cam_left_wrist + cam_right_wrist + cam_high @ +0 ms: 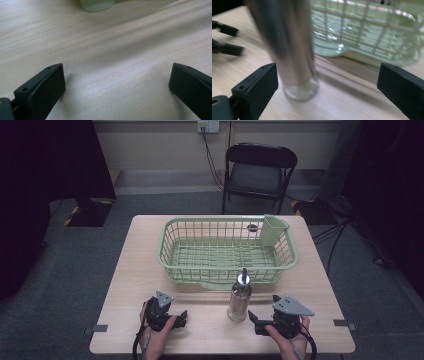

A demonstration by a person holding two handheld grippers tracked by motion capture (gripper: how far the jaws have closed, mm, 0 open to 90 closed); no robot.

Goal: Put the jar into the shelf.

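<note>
The bottle [239,296] stands upright on the desk [125,270], just before the green basket [170,251]. The right hand-held gripper [260,312] gapes released beside the bottle, seemingly not touching; the left hand-held gripper [183,317] spreads released, farther off.

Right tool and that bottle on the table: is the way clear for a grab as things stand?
Probably yes. The right tool sits open beside the upright bottle, which stands just ahead of its jaws, with bare table between. The green basket lies behind the bottle, not in the path.
</note>
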